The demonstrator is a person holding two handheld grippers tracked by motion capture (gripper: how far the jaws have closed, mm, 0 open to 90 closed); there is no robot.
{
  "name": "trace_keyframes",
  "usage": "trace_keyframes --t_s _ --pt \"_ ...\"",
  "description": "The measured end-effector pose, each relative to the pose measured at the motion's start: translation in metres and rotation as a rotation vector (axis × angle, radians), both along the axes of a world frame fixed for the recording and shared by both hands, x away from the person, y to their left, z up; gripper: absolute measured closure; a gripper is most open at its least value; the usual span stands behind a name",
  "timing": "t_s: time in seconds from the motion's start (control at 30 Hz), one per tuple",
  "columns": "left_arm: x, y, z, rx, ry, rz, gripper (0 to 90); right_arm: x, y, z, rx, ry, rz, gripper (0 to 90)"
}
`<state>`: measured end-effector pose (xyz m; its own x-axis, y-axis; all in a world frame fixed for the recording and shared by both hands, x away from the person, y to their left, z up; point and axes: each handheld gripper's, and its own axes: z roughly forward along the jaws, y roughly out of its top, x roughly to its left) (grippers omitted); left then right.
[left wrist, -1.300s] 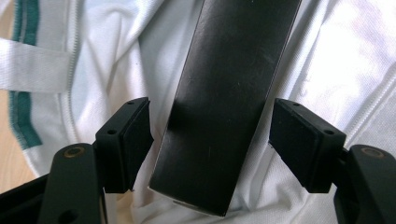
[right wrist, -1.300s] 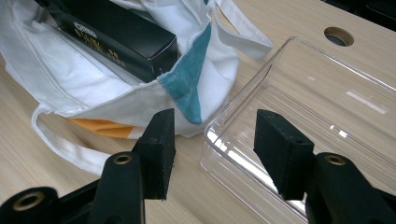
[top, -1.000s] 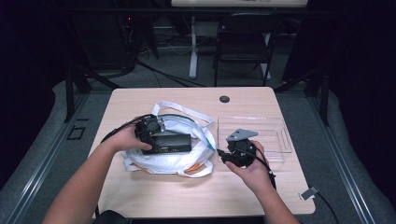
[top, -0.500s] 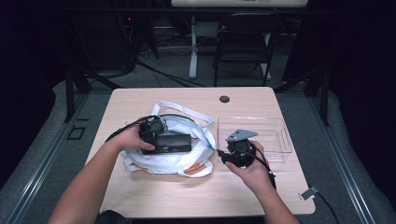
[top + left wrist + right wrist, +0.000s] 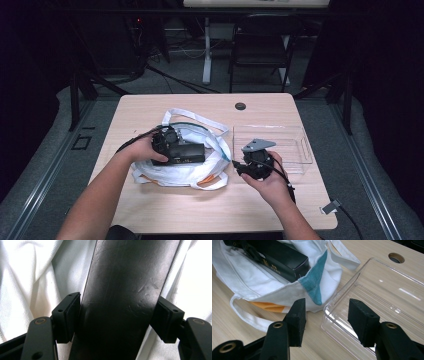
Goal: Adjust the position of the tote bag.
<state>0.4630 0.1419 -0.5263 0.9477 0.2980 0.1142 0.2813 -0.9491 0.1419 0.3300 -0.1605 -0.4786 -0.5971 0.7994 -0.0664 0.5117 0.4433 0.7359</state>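
- The left gripper [image 5: 192, 152] was clamped on the long black box [image 5: 125, 290] — both pads pressed against its sides, white fabric all around.
- That box [image 5: 187, 151] lay over the mouth of the white cloth bag [image 5: 200, 172], which sat on the tabletop [image 5: 150, 210] left of centre; from the right gripper view one end of the box [image 5: 279, 257] poked out past the bag's teal-lined edge [image 5: 314, 285].
- The step in hand looked like moving the box between the bag and the tray — whether in or out, I couldn't tell.
- The right gripper [image 5: 325, 315] hovered with jaws apart and nothing between them, low over the tabletop at the near corner of the clear plastic tray [image 5: 387, 297].
- The tray [image 5: 295, 150] held nothing, just beside the bag on its right.
- The next move probably called for a steady lift of the box clear of the fabric, with the right gripper free to pin the bag's edge.
- Beyond the tray sat a round cable hole [image 5: 240, 106].
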Motion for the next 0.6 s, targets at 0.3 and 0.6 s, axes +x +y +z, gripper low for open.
trace_keyframes --t_s 0.3,0.6 --pt "-0.0041 -0.0010 0.0012 0.013 -0.010 -0.047 34.8 -0.0001 0.0017 -0.0014 0.000 0.004 0.008 48.6" --pt "-0.0089 -0.0006 0.0022 0.027 -0.035 -0.079 38.0 -0.0005 0.0021 -0.0012 0.000 0.005 0.007 48.5"
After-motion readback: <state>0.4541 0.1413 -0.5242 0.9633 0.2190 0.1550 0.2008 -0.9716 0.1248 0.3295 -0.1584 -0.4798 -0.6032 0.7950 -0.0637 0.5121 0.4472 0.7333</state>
